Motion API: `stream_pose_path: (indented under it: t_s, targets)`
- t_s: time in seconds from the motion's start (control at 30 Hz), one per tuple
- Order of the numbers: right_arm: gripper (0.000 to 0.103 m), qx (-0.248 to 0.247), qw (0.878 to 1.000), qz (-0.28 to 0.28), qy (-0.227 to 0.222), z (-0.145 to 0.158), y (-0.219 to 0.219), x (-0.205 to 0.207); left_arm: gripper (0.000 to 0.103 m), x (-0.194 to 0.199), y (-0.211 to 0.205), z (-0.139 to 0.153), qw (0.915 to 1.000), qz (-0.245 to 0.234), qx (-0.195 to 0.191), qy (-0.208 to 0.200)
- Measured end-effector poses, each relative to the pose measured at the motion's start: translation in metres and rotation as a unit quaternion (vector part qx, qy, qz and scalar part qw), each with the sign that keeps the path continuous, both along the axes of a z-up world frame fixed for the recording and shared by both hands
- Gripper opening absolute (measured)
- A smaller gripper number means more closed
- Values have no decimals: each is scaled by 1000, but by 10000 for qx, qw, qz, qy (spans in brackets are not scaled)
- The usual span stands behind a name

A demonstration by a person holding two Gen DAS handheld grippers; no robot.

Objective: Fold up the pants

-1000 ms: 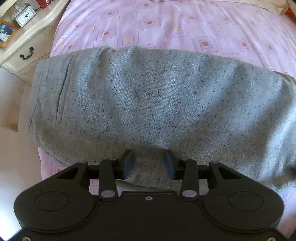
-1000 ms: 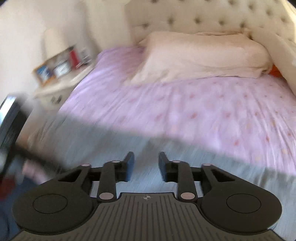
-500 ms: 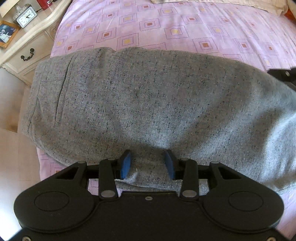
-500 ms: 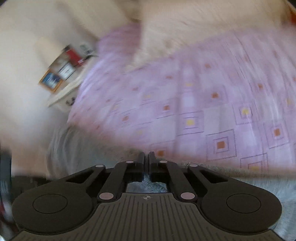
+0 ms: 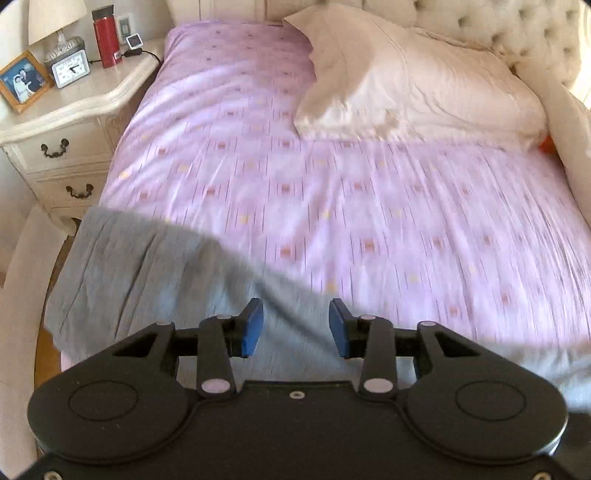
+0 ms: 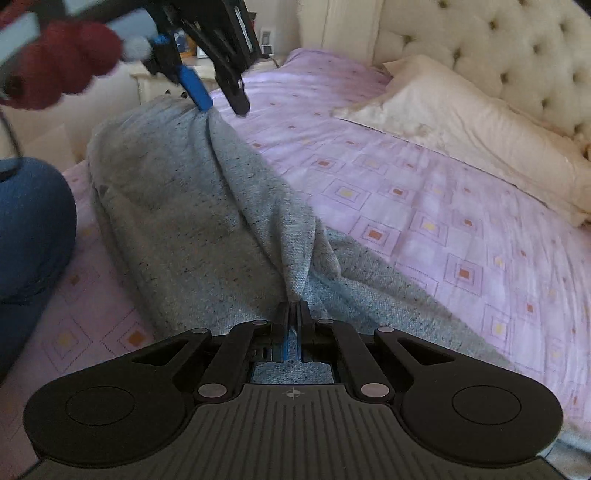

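1. Pants of grey speckled knit [image 5: 147,280] [image 6: 192,221] lie crumpled across the near left corner of the wide bed with a lilac sheet printed with small squares [image 5: 369,221], one edge hanging over the bed's left side.
2. A cream tufted headboard [image 6: 480,44] stands at the far end.
3. A long cream pillow [image 5: 406,85] lies at the far right, against the headboard.
4. A cream two-drawer nightstand [image 5: 74,122] stands just beside the bed at the far left.
5. The left gripper [image 5: 295,325] [image 6: 223,107] is raised over the pants with its jaws wide apart and grey cloth showing between them. From the right side, its blue pad touches the top of a raised ridge of cloth. A blurred hand in dark red [image 6: 62,62] holds it.
6. The right gripper [image 6: 293,314] has its jaws pressed nearly together, pinching a fold at the near end of that ridge.
7. On the nightstand stand a lamp [image 5: 51,22], a red bottle [image 5: 107,40], a white clock [image 5: 70,70] and a framed photo [image 5: 22,81].
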State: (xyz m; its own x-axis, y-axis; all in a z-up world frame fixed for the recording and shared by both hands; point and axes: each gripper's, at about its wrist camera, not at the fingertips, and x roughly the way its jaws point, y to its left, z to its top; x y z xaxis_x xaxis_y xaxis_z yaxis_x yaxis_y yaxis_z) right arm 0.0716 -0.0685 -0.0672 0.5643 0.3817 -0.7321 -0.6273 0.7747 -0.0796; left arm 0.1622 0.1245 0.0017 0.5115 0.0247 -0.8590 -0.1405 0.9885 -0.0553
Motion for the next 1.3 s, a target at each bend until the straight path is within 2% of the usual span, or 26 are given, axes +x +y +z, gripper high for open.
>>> stream_pose_path:
  t_s: [0.07, 0.13, 0.23, 0.3, 0.37, 0.43, 0.47, 0.5, 0.6, 0.7, 0.73, 0.77, 0.8, 0.87, 0.9, 0.93, 0.97, 1.0, 1.07, 1.1, 1.17, 1.2, 1.27, 1.3]
  targets:
    - [5, -27, 10000, 22, -61, -3, 1, -2, 47, 19, 3, -7, 9997, 188, -67, 117]
    - [5, -57, 9999, 63, -75, -5, 2, -2, 47, 30, 9, -23, 9982, 430, -155, 399]
    - [6, 84, 9999, 33, 44, -2, -2, 2, 50, 29, 18, -51, 9943, 640, -124, 841]
    - [6, 488, 9986, -111, 149, 10, -11, 6, 52, 16, 23, -62, 9928, 765, -280, 875]
    - [10, 1270, 9910, -395, 180, 29, -26, 13, 53, 0, 31, -64, 9923, 858, -525, 718]
    - [30, 1937, 9783, -684, 265, 45, -38, 29, 53, -12, 40, -70, 9896, 935, -764, 777]
    - [44, 2123, 9734, -769, 382, 49, -39, 40, 53, -19, 43, -73, 9895, 924, -856, 702]
    - [48, 2258, 9689, -821, 598, 49, -38, 56, 52, -23, 46, -74, 9890, 949, -914, 677]
    - [48, 2387, 9551, -923, 1495, 35, -26, 107, 51, -17, 44, -71, 9889, 920, -872, 775]
    - [48, 2313, 9455, -1100, 2009, 14, -14, 145, 52, -14, 34, -72, 9927, 744, -536, 787]
    - [48, 2419, 9332, -1176, 2382, 5, -13, 160, 52, -11, 32, -74, 9937, 683, -436, 778]
    - [48, 2526, 9149, -1254, 2888, -7, -12, 172, 52, -11, 28, -74, 9945, 621, -331, 770]
    - [51, 2608, 8896, -1338, 3502, -20, -11, 184, 52, -11, 27, -74, 9949, 587, -273, 769]
    - [51, 3012, 8563, -1429, 3945, -28, -16, 188, 52, -11, 28, -74, 9950, 581, -281, 758]
    - [50, 3234, 8270, -1438, 4368, -36, -17, 193, 52, -12, 30, -74, 9950, 587, -307, 748]
    - [50, 3462, 7846, -1503, 4919, -48, -17, 196, 52, -12, 31, -74, 9949, 598, -341, 740]
    - [46, 3521, 7642, -1568, 5172, -54, -15, 195, 52, -15, 33, -74, 9948, 611, -369, 731]
    - [33, 3477, 7657, -1508, 5196, -56, -10, 193, 52, -17, 34, -74, 9947, 616, -385, 722]
    - [23, 3342, 8056, -1328, 4709, -42, -1, 184, 52, -18, 33, -74, 9950, 601, -366, 712]
    - [14, 3397, 8305, -1181, 4253, -30, 1, 178, 52, -19, 33, -73, 9951, 592, -347, 706]
    - [10, 3599, 8704, -884, 3242, 2, 0, 165, 52, -19, 32, -73, 9954, 577, -329, 698]
    - [4, 3766, 8842, -796, 2647, 18, -4, 157, 52, -20, 33, -73, 9953, 583, -344, 688]
    - [1, 3934, 9001, -764, 1709, 38, -9, 145, 52, -21, 34, -73, 9951, 600, -390, 683]
    - [1, 3811, 9129, -771, 1244, 45, -11, 140, 52, -20, 35, -73, 9949, 612, -417, 680]
